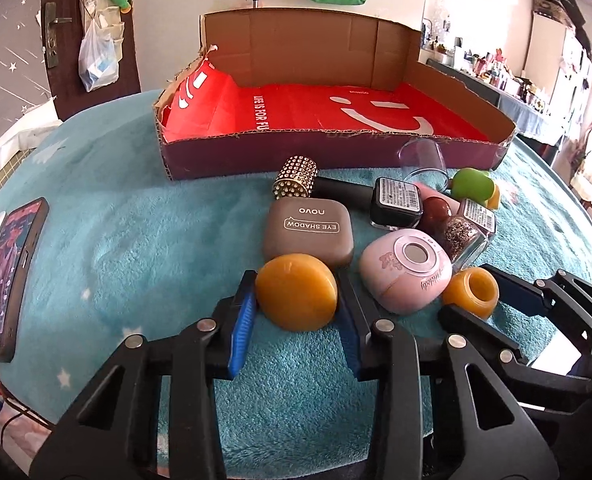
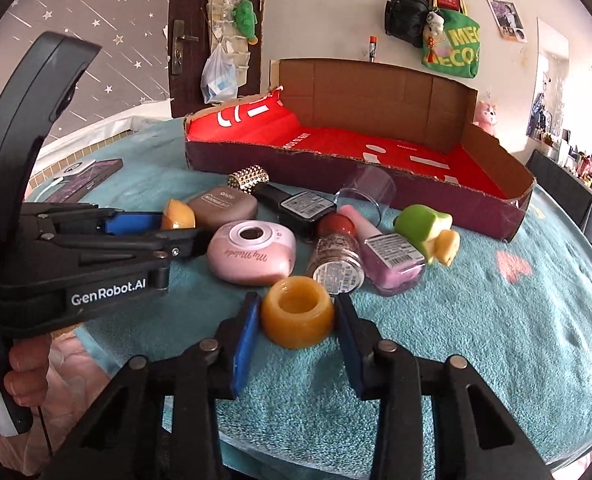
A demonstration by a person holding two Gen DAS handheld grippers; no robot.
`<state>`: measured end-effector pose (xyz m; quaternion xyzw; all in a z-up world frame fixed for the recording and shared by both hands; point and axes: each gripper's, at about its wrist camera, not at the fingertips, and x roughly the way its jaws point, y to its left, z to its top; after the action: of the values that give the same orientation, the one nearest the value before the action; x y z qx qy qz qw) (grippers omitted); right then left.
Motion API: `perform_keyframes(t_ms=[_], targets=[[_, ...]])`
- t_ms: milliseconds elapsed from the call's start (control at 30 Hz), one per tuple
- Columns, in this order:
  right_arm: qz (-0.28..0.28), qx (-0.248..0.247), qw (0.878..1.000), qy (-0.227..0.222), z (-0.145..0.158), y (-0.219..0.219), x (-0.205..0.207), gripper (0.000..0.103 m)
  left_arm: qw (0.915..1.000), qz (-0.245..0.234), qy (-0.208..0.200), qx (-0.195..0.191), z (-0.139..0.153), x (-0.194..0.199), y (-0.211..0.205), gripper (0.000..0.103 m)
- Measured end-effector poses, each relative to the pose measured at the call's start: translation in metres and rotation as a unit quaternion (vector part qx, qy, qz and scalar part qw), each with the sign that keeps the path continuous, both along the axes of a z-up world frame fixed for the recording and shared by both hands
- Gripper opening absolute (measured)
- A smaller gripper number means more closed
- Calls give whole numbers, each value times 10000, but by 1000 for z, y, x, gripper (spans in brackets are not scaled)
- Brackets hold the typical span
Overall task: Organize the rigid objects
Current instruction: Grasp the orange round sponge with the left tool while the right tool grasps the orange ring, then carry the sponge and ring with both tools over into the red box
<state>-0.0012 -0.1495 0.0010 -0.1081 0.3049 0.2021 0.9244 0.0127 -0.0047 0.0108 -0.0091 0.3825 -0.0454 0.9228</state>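
Amber disc (image 1: 296,294) and amber ring (image 2: 297,311) sit clamped between jaws.

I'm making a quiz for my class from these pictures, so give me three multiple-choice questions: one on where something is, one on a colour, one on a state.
1. Where is the eye shadow case?
A. inside the box
B. on the teal blanket, outside the box
C. on the phone

2. What colour lines the cardboard box?
A. red
B. yellow
C. white

3. What is the right tool doing?
A. standing wide open, nothing near
B. closed on the amber ring
C. holding the pink bottle

Answers: 1 B, it lies on the teal blanket before the box wall. 2 A, the lining is red. 3 B, both pads press the amber ring.
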Motion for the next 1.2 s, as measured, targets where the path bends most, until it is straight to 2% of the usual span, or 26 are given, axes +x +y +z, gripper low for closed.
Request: perform_keyframes(t_ms=[200,500,867,1033,1200], targets=[[-2,76,10000,8,9,-5,-1,40,10000,32,-60,-53,7,-5,5,35],[23,504,9987,-33,37,-16,8,40,9994,-31,-348,-38,28,-1,5,35],[-22,813,9967,-65,69,-27,40,40,9970,-230,-742,-47,61,20,2,35],[-44,791,9968,-141,81,-30,54,40,9950,-306,-951,-26,77,33,0,35],[-65,860,9962,-147,91,-32,69,40,9944,-333,-992,-111,89,43,0,35]])
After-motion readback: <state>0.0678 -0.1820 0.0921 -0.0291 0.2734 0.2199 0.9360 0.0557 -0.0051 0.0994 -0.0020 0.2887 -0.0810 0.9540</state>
